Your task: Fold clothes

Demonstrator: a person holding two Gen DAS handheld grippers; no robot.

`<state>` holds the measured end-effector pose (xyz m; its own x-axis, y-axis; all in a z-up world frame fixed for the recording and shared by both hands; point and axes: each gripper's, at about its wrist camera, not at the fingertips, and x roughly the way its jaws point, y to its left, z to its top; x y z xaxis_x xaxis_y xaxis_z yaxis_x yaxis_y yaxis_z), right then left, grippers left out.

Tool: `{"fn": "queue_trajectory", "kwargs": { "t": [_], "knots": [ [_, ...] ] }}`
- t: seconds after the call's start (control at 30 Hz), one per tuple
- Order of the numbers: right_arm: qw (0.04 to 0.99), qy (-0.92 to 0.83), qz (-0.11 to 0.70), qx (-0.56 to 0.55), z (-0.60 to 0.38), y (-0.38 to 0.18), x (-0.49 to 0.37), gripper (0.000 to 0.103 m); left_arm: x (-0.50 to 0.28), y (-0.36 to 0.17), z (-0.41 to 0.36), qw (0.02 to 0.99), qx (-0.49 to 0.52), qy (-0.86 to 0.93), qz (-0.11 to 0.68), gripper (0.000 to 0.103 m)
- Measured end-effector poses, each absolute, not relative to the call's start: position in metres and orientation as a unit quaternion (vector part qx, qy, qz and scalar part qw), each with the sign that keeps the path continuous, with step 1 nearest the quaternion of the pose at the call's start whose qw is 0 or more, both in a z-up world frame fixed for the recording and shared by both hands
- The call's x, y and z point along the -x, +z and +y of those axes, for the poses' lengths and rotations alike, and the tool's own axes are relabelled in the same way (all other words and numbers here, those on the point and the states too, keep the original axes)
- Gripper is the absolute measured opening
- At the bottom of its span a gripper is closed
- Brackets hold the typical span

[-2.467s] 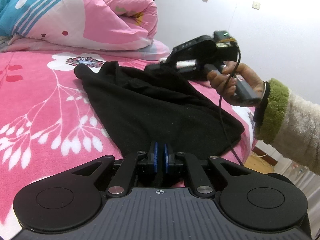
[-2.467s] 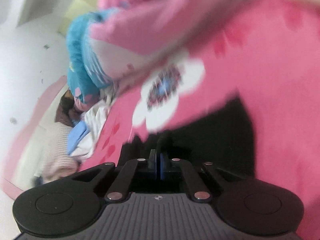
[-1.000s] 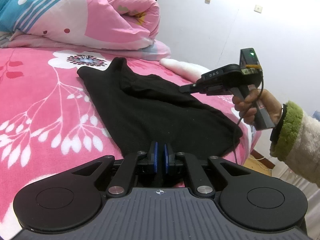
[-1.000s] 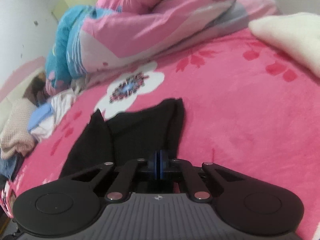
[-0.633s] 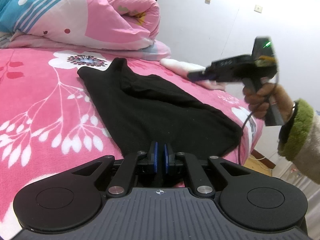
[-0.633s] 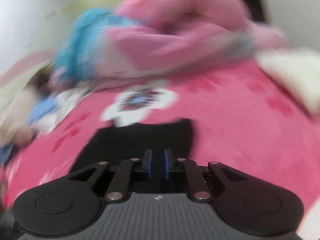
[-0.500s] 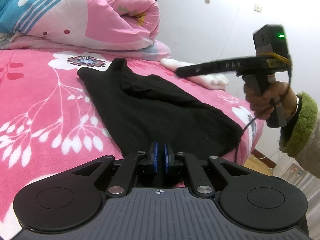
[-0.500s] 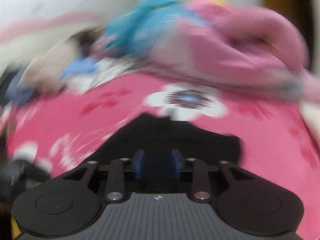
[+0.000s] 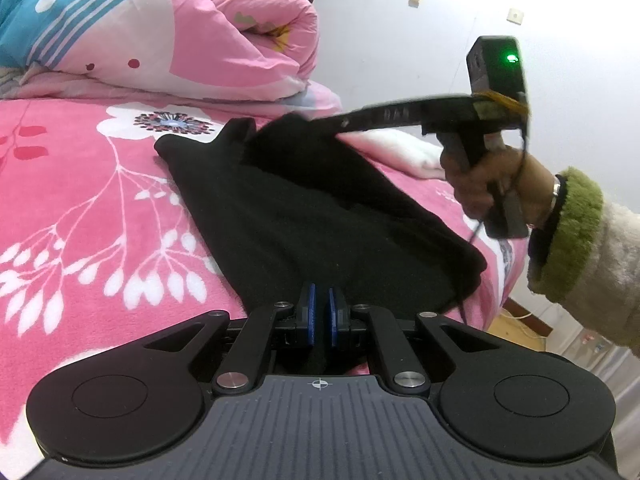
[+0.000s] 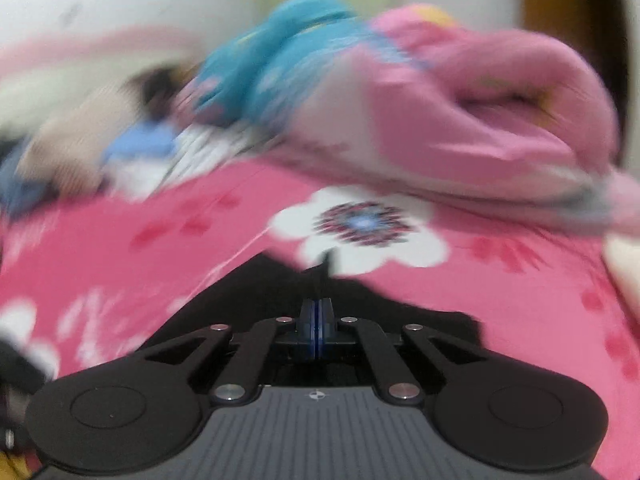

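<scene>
One black garment (image 9: 304, 216) lies on the pink bed (image 9: 80, 208), its near hem pinched in the closed left tongs (image 9: 320, 314). Half a second ago its far right edge lay flat and the right tongs (image 9: 340, 124) hovered clear with their blue pads apart; now those pads are shut on a peak of cloth, lifted off the bed. The right view is blurred by motion. With both ends held, a fold looks under way, though its direction is unsettled
</scene>
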<state>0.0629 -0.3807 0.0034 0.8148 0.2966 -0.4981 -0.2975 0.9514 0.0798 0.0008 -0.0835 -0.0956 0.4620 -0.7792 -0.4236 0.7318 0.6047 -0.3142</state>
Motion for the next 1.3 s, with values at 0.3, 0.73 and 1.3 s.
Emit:
{"fn": "queue_trajectory", "kwargs": {
  "t": [0.3, 0.73, 1.3],
  "knots": [
    [0.933, 0.068, 0.279, -0.217, -0.487, -0.041, -0.091, 0.0, -0.001, -0.097, -0.083, 0.853, 0.046, -0.444, 0.27, 0.007],
    [0.922, 0.067, 0.273, -0.268, -0.494, -0.046, -0.09, 0.0, 0.001, -0.096, -0.081, 0.852, 0.048, -0.445, 0.271, 0.007],
    [0.924, 0.06, 0.269, -0.266, -0.489, -0.044, -0.099, 0.007, 0.002, -0.092, -0.078, 0.863, 0.055, -0.434, 0.253, 0.009]
  ]
}}
